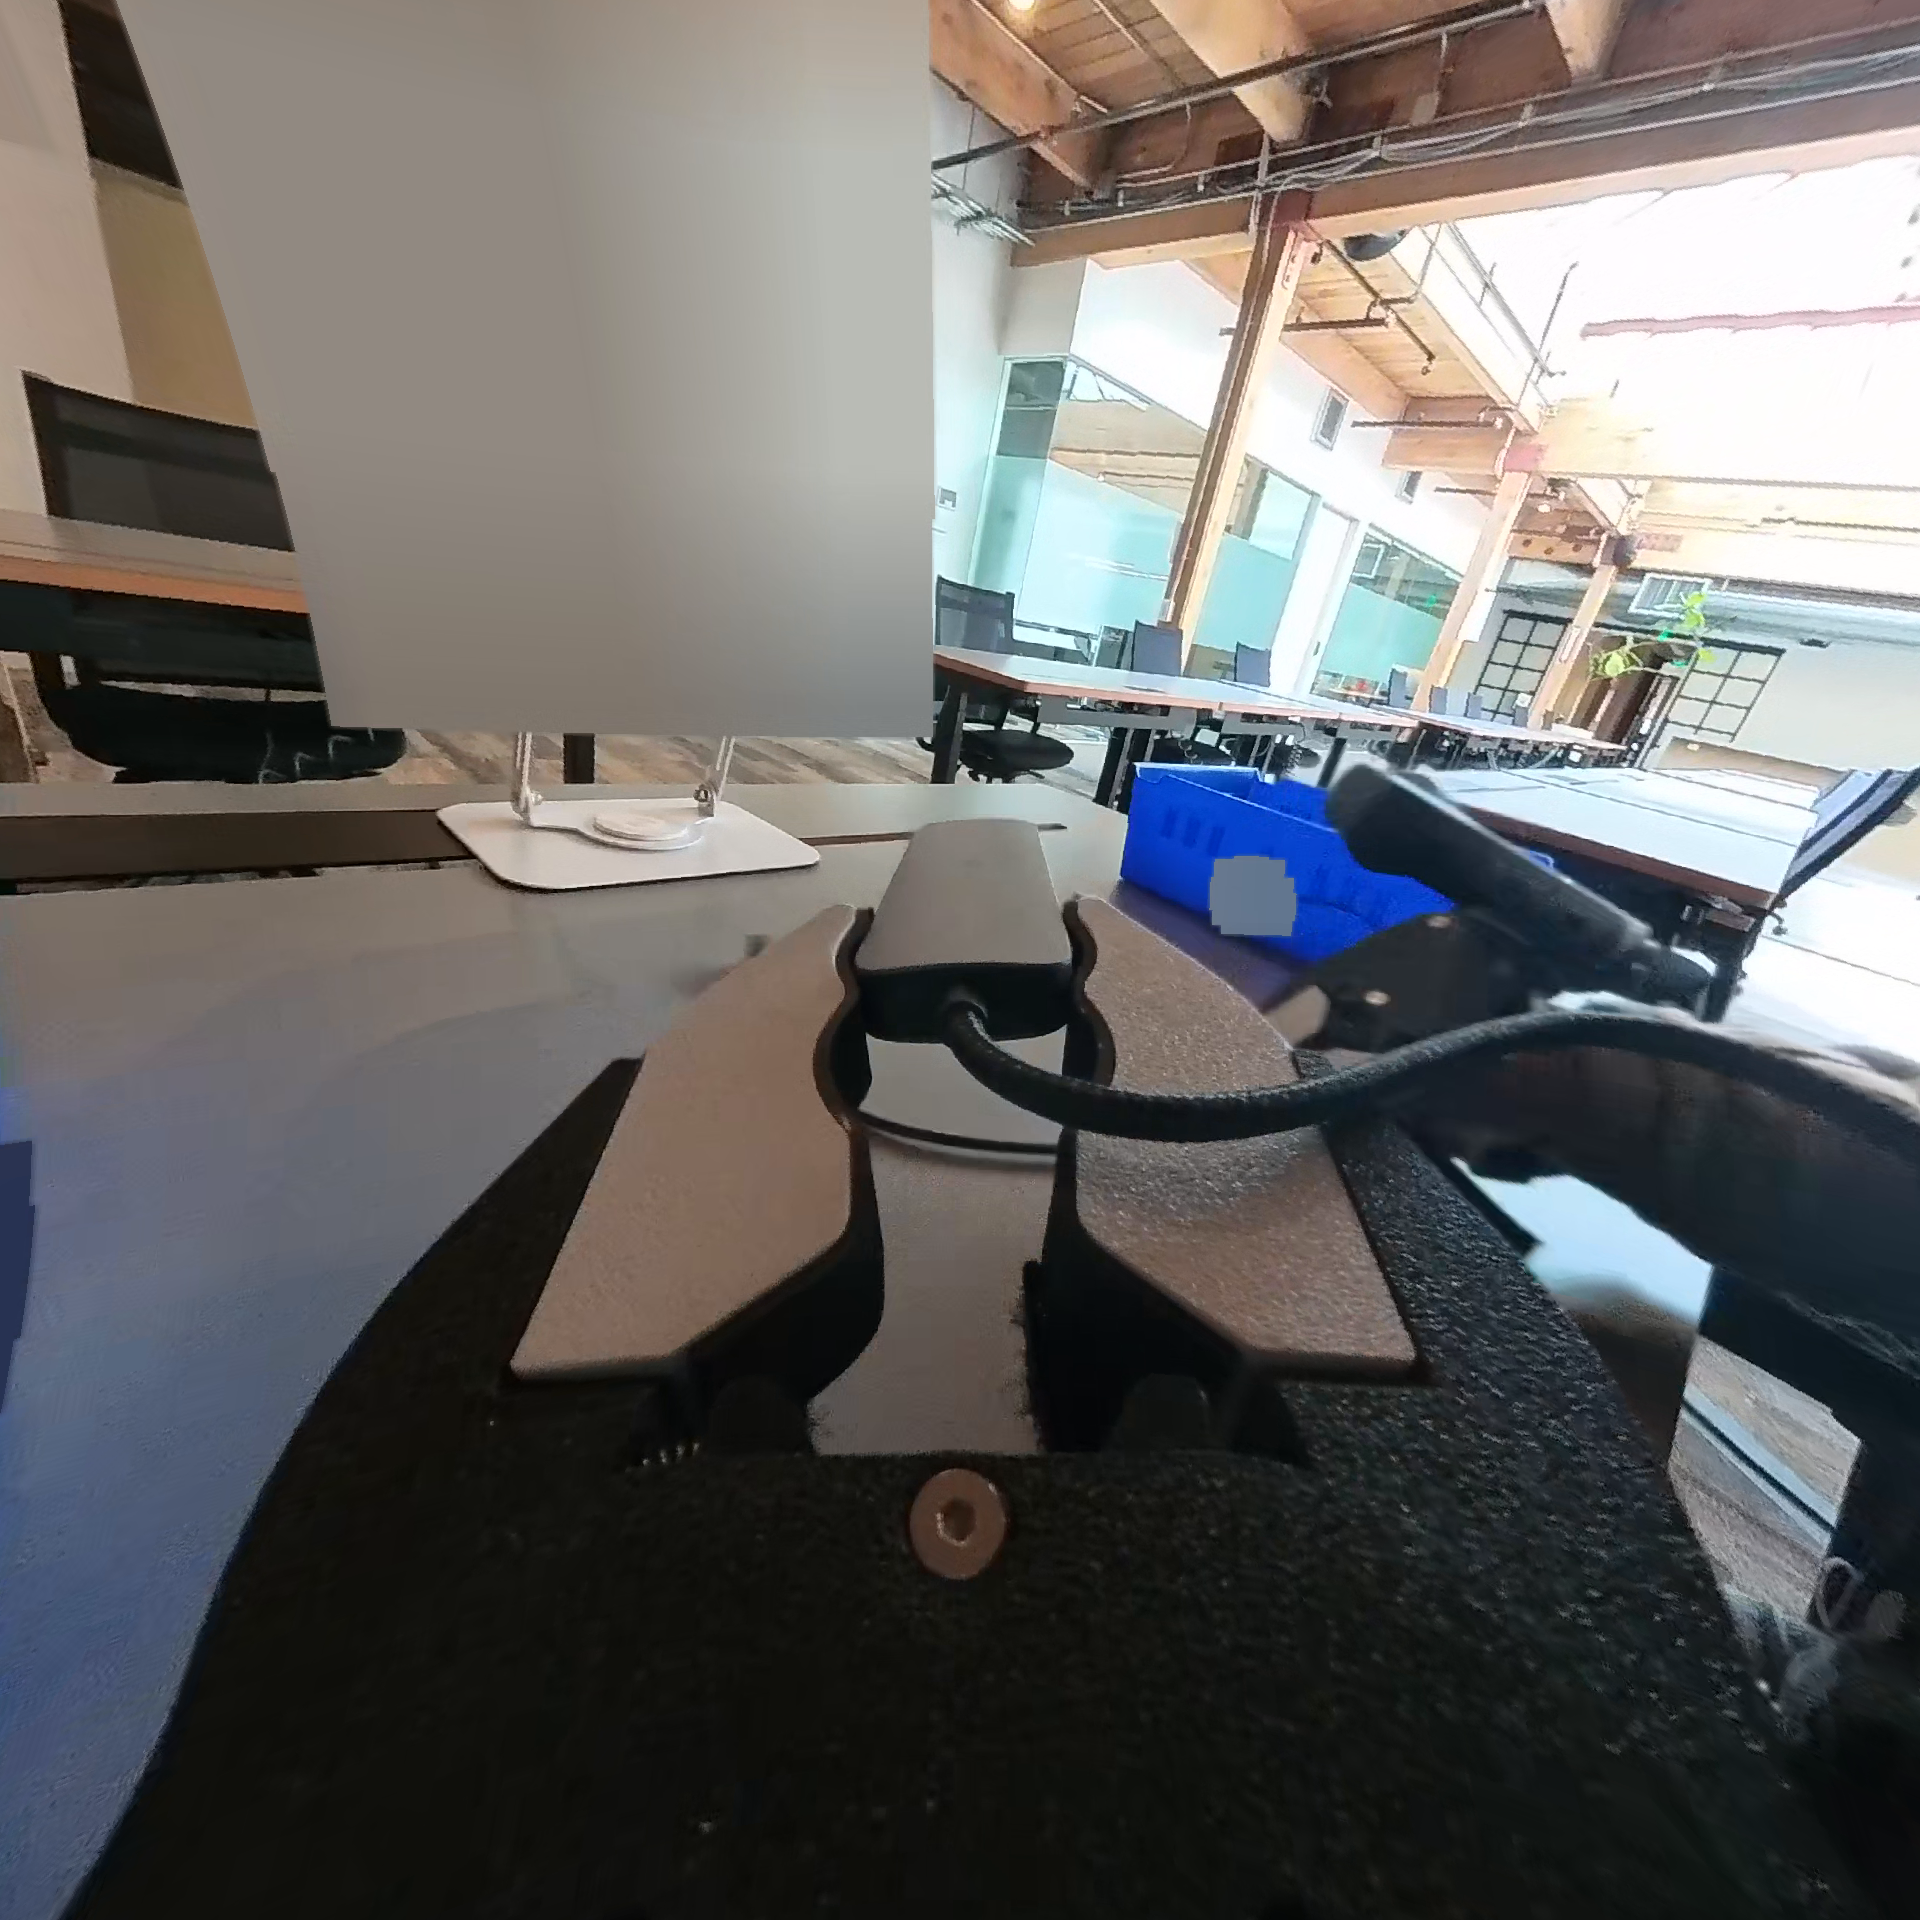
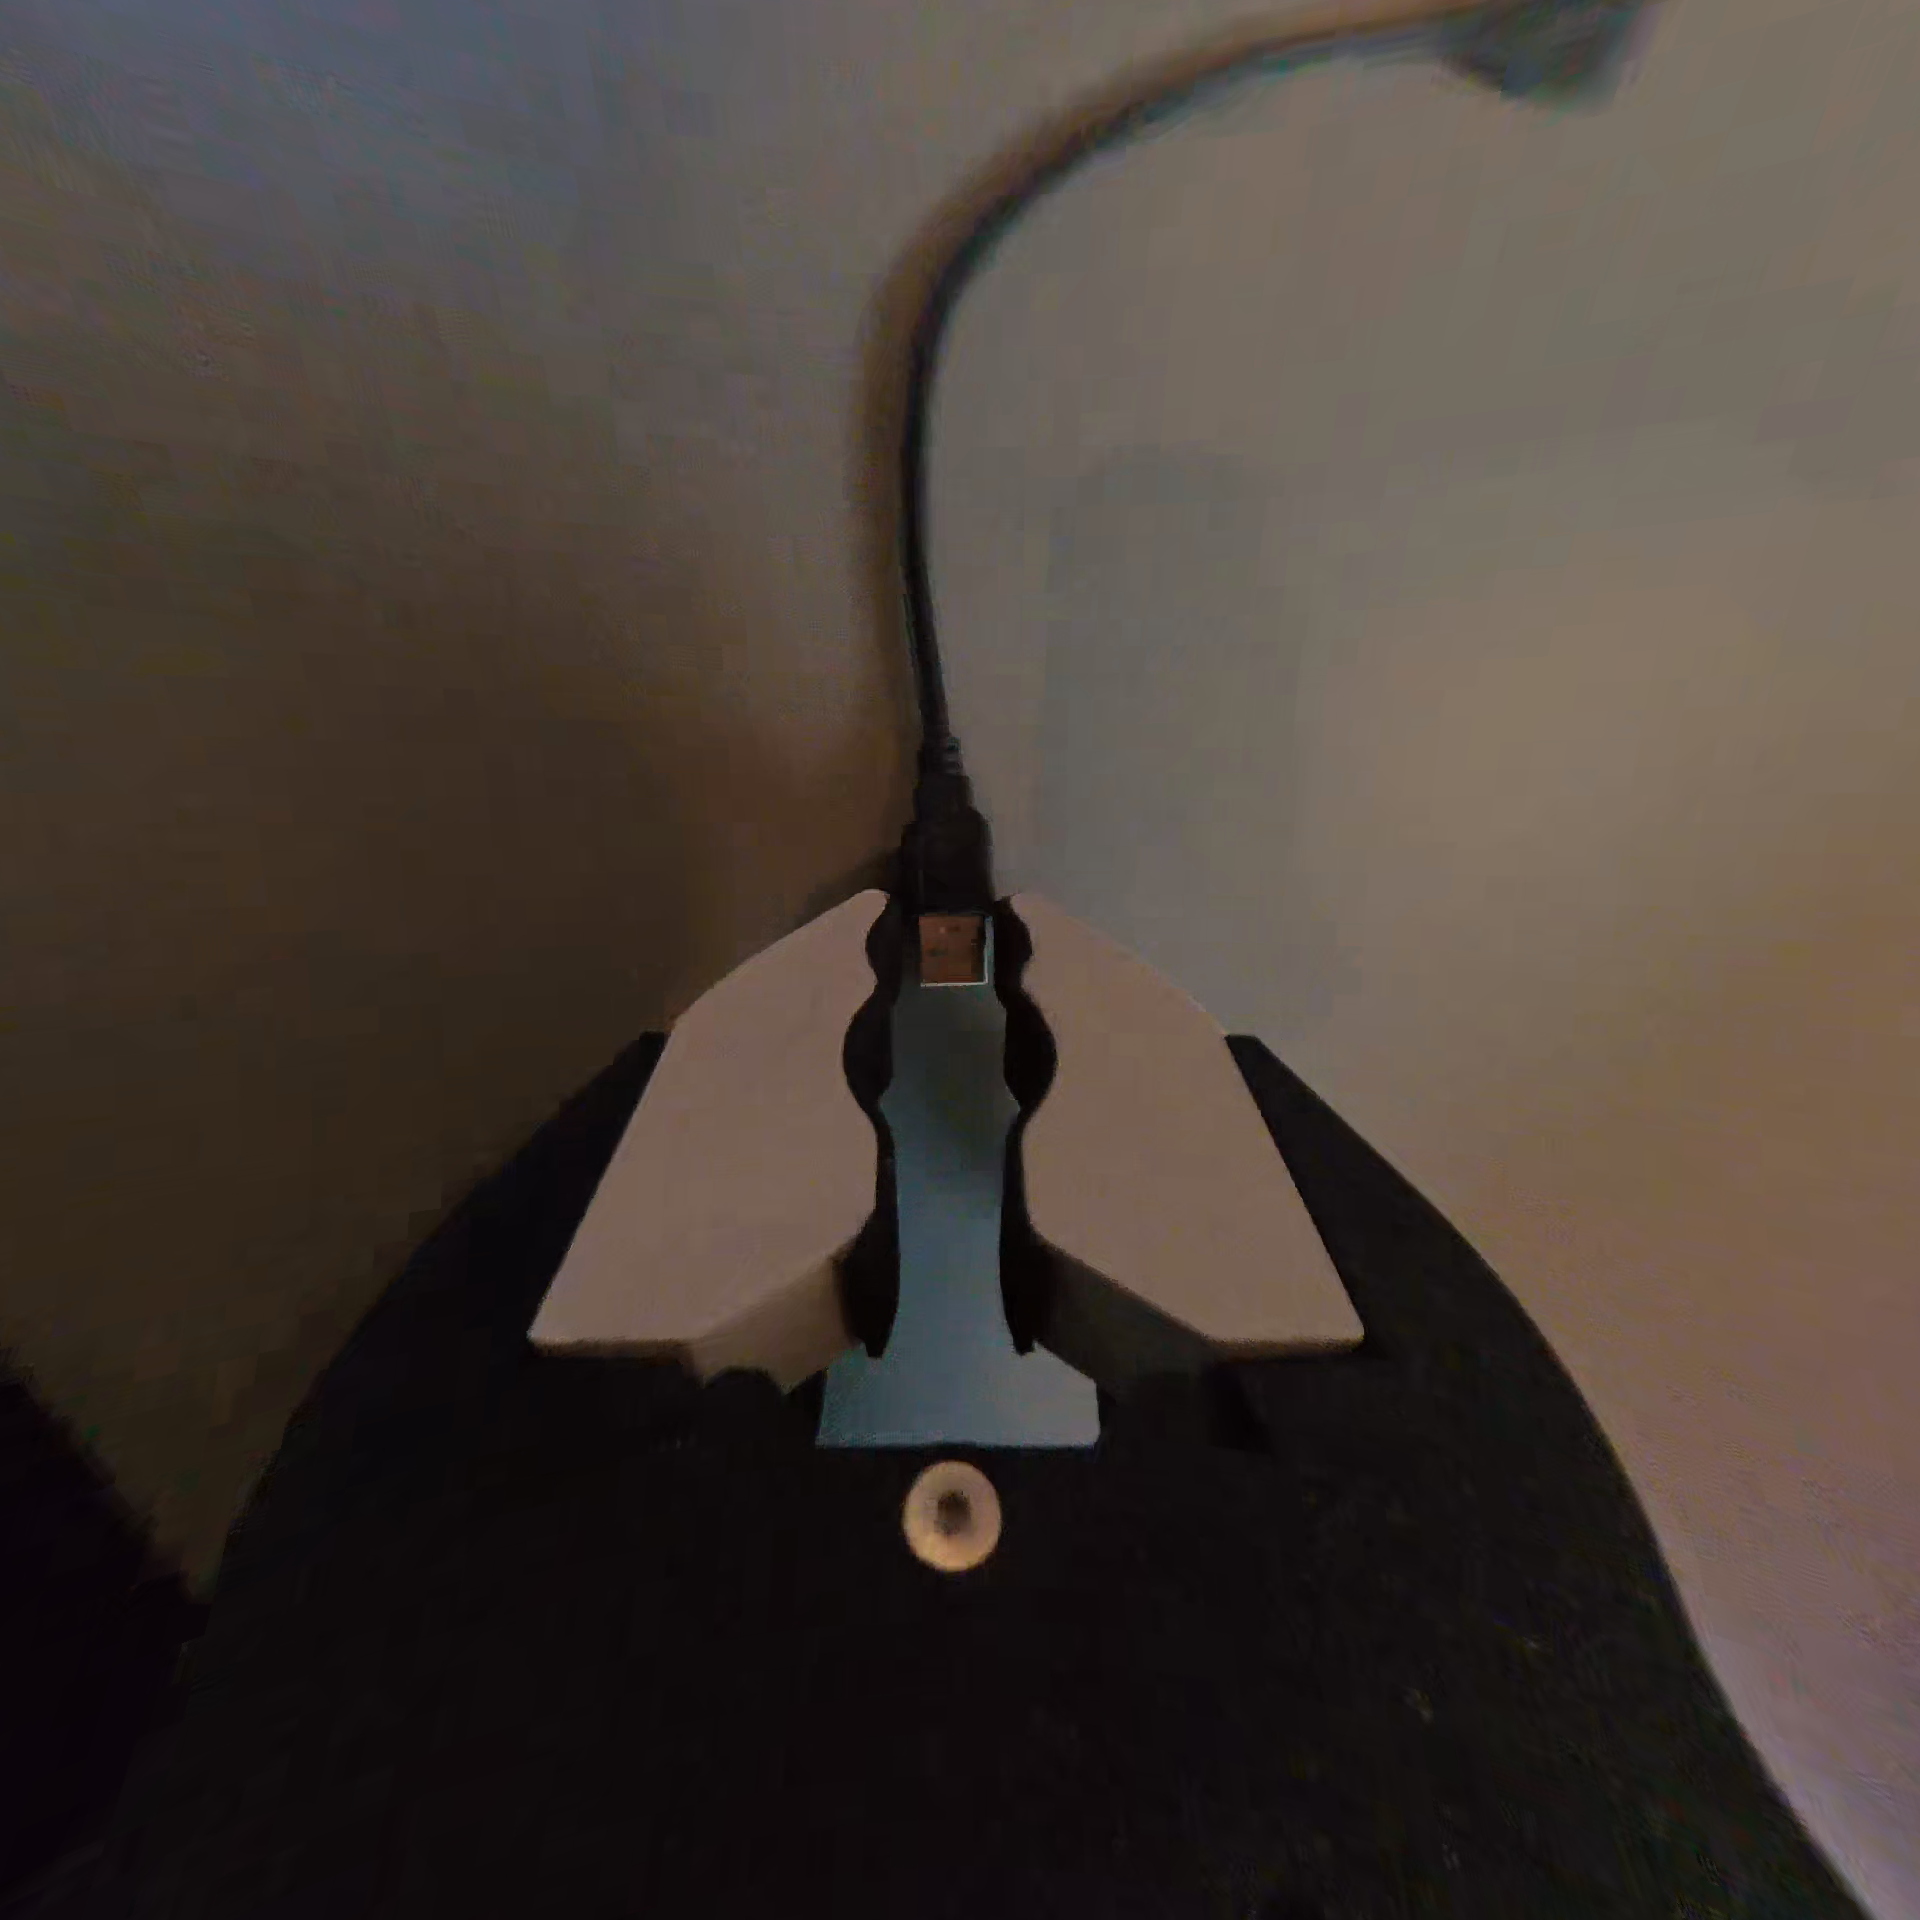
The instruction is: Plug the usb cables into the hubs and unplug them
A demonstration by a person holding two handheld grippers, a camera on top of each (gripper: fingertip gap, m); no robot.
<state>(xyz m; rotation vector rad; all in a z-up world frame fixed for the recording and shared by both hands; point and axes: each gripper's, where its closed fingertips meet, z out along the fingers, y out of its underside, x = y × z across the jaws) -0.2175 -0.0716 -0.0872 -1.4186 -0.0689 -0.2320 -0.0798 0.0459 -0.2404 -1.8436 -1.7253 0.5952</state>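
**Hub clamped left, plug clamped right**

Left wrist view: on the dark bench point(image 1: 312, 1039), the left gripper point(image 1: 961, 935) pinches the black hub point(image 1: 966, 904); a blue bin point(image 1: 1247, 862) sits just right of the hub.

Right wrist view: over bare bench, the right gripper point(image 2: 951, 914) grips the USB plug point(image 2: 951, 883), its cable point(image 2: 920, 520) trailing forward.

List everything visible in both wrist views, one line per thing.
USB hub: 1, black, on the table, clamped between the left fingers.
Hub cable: 1, black braided, runs right from the hub's near end.
USB plug: 1, black with metal tip, between the right fingertips.
USB cable: 1, black, curves away from the plug.
Bin: 1, blue, behind right.
Stand base: 1, white, behind the hub.
Table: 1, dark.
Left gripper: 1, grey fingers.
Right gripper: 1, grey fingers.
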